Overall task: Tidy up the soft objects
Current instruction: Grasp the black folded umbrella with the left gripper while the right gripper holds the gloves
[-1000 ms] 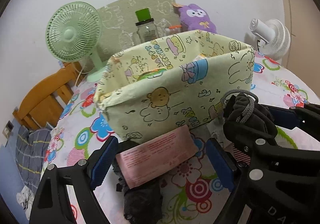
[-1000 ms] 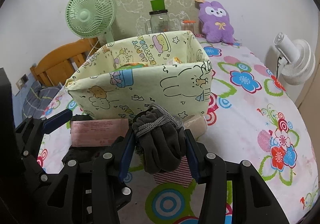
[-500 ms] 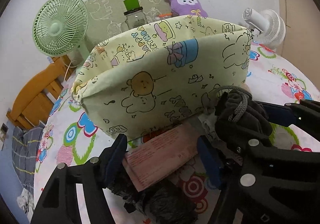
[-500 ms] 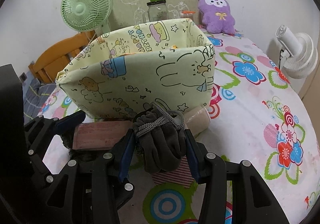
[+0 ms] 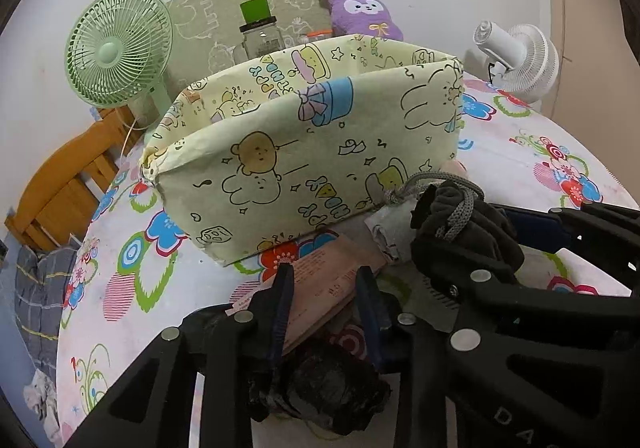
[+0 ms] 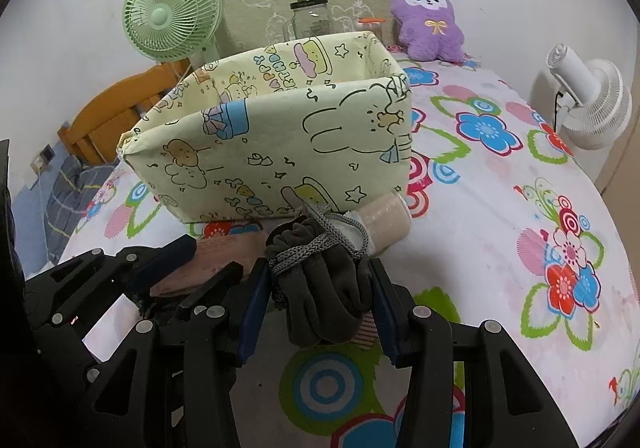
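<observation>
A pale yellow cartoon-print fabric bin [image 5: 304, 152] stands on the floral tablecloth just beyond both grippers. My left gripper [image 5: 324, 308] is closing, and its blue pads press the sides of a pink-labelled packet [image 5: 320, 280] wrapped round a black soft bundle [image 5: 320, 388]. My right gripper [image 6: 318, 300] is shut on a dark grey fleece bundle [image 6: 324, 288] tied with a grey cord, held in front of the bin [image 6: 272, 144]. The inside of the bin is mostly hidden by its near wall.
A beige roll [image 6: 386, 214] lies against the bin's near right corner. Behind the bin stand a green fan [image 6: 172, 16], a glass jar with a green lid [image 6: 310, 16] and a purple plush [image 6: 426, 20]. A white fan [image 6: 592, 96] is at the right, a wooden chair [image 5: 60, 184] at the left.
The left jaws have narrowed from wide apart to pressing on the pink-labelled packet. The right gripper keeps its hold on the grey bundle and has stayed put.
</observation>
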Motion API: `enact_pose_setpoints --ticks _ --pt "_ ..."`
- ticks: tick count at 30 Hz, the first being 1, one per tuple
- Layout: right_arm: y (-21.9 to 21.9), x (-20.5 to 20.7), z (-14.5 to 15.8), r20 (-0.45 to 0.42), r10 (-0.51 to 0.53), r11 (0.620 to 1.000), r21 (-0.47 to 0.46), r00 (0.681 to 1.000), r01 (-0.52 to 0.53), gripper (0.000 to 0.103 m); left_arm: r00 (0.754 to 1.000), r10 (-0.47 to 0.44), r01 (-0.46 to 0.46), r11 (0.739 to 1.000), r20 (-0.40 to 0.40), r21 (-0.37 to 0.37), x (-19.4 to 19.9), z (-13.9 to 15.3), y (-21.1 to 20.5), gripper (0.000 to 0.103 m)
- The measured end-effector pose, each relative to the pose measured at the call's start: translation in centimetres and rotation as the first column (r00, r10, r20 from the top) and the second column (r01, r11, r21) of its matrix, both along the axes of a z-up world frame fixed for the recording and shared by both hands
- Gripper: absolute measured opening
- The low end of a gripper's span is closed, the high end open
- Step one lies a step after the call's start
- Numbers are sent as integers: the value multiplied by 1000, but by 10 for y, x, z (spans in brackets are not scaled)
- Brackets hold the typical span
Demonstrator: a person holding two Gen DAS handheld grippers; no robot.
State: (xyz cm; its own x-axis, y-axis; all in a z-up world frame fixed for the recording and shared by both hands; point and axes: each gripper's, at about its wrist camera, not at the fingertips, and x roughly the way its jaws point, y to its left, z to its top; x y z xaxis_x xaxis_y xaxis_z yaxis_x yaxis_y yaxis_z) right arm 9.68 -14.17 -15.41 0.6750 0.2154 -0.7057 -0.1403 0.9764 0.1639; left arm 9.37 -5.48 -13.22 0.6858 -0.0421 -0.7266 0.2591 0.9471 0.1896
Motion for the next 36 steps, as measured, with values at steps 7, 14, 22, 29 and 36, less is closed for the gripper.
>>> enact_pose_setpoints --ticks 7,14,22,29,36 --pt "2 -9 8 29 15 1000 -1 999 -15 51 999 35 -34 999 28 -25 -11 8 5 69" --pt "10 -19 11 41 32 999 -9 999 -32 51 994 87 -85 996 66 -34 -24 11 14 85" --pt "23 -23 8 27 51 998 -29 998 -50 51 989 142 -139 988 32 -61 -25 -3 30 91" --pt "29 -20 1 6 53 998 -45 999 -53 51 988 156 -155 985 6 -82 -23 -10 36 90" --pt "33 -20 1 5 63 997 -50 998 -62 51 983 186 -185 979 -4 -84 -25 -11 41 51"
